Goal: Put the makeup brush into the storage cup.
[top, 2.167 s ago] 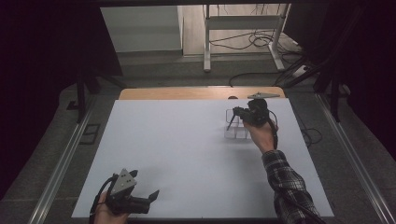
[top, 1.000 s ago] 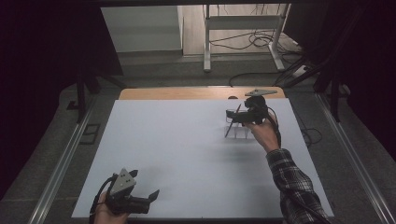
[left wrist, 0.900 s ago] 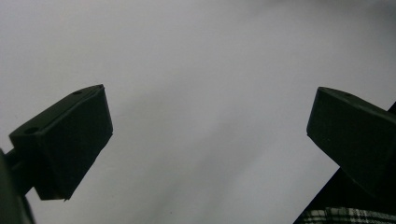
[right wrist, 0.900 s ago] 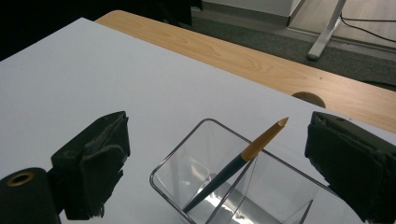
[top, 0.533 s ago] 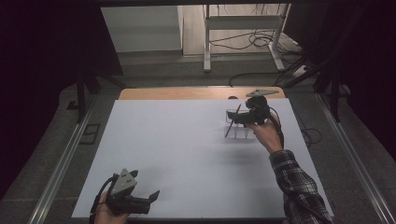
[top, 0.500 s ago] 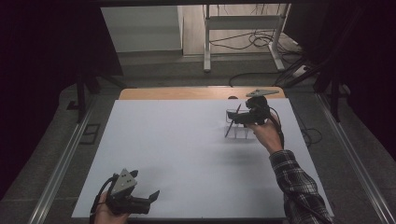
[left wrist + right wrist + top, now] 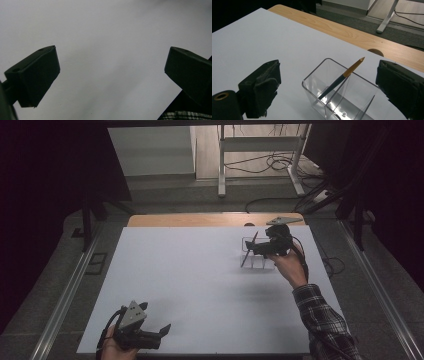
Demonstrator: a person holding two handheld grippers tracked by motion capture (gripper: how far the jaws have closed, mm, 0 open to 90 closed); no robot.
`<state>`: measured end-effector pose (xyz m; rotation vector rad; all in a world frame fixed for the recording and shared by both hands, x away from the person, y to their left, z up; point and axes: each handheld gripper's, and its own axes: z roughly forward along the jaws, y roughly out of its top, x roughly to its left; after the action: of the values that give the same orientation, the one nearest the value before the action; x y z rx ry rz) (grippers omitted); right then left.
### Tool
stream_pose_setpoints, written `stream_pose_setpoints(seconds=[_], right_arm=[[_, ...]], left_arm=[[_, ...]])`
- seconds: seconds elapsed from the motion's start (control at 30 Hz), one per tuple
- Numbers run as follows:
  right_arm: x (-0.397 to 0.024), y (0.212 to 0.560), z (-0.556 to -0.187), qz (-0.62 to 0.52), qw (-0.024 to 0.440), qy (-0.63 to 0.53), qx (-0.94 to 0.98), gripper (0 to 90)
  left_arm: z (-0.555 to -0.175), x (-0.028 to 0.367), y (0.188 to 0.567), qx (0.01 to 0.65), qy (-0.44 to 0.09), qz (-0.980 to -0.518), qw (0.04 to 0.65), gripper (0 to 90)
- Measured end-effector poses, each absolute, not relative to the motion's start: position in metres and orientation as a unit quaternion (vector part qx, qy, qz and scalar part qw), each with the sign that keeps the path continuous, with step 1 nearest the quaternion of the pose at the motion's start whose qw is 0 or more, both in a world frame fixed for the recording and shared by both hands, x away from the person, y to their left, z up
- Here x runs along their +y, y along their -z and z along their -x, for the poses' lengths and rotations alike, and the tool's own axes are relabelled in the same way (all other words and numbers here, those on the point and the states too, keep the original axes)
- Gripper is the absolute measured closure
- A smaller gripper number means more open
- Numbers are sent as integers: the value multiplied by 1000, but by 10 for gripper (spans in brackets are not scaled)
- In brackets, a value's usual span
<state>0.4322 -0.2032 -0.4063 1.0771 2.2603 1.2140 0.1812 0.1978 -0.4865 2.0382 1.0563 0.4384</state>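
Resting at the near edge of the white table (image 7: 200, 285), the left gripper (image 7: 150, 332) has its jaws apart over bare surface. Farther off, the right gripper (image 7: 257, 251), jaws wide, hovers above the clear container (image 7: 342, 97) holding a leaning pencil (image 7: 342, 78), near the far wooden edge (image 7: 352, 32).

A white sheet (image 7: 200, 285) covers the wooden tabletop (image 7: 200, 219). Beyond it, cables (image 7: 260, 165) lie on the floor around a white stand (image 7: 260, 145).
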Motion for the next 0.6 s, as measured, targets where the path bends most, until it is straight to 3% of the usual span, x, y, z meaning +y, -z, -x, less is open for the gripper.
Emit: stream_pose_setpoints(seconds=[0.6], right_arm=[[-205, 400, -411, -365, 175, -432, 806, 41]], left_arm=[[-181, 199, 485, 421, -171, -797, 399, 5]])
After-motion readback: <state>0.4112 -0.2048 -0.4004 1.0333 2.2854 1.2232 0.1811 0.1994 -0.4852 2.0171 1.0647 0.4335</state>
